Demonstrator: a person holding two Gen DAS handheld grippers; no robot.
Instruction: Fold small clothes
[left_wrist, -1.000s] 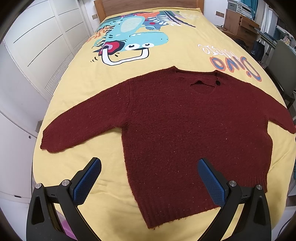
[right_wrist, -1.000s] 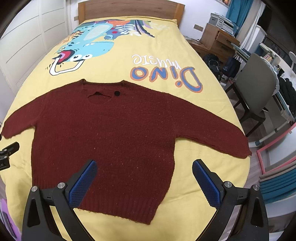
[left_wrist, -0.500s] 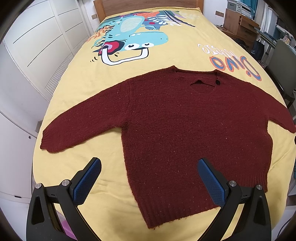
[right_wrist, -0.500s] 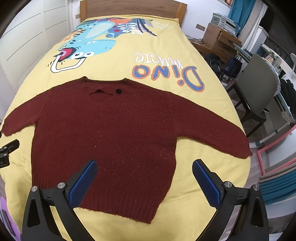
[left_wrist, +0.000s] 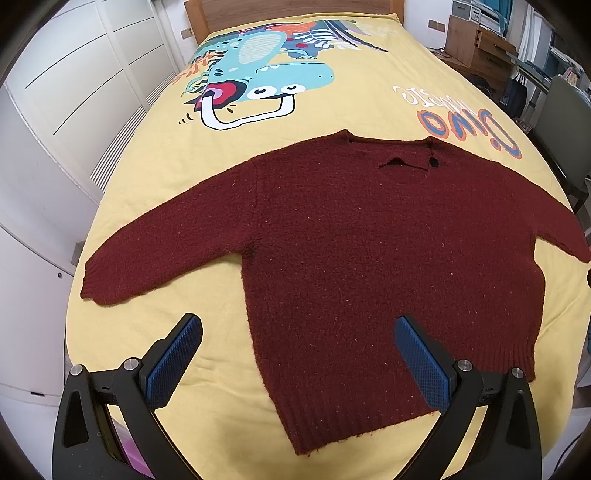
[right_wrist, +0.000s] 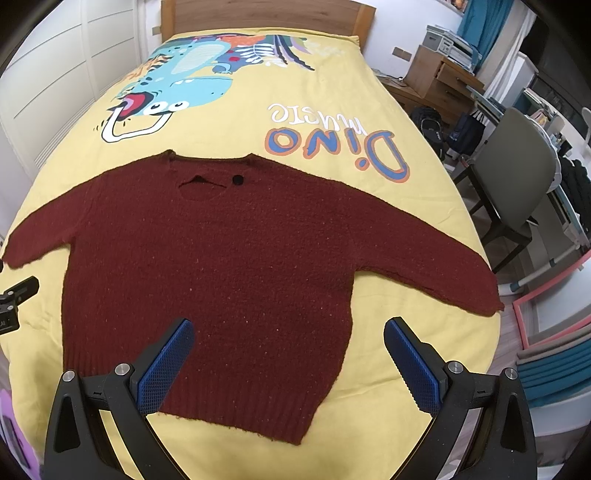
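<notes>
A dark red knit sweater (left_wrist: 369, 251) lies flat on the yellow dinosaur bedspread (left_wrist: 295, 122), both sleeves spread out, hem toward me, neckline away. It also shows in the right wrist view (right_wrist: 221, 266). My left gripper (left_wrist: 295, 354) is open and empty, held above the sweater's lower left hem. My right gripper (right_wrist: 288, 354) is open and empty, held above the lower right hem. The left sleeve cuff (left_wrist: 99, 284) lies near the bed's left edge, the right cuff (right_wrist: 476, 295) near the right edge.
White wardrobe doors (left_wrist: 55, 110) stand close along the bed's left side. A grey chair (right_wrist: 517, 177) and a wooden desk (right_wrist: 443, 85) stand right of the bed. The wooden headboard (right_wrist: 258, 14) is at the far end. The left gripper's body (right_wrist: 14, 299) shows at the right view's left edge.
The right wrist view has moved slightly forward and up over the sweater. The left gripper has hardly moved. Both grippers stay open.
</notes>
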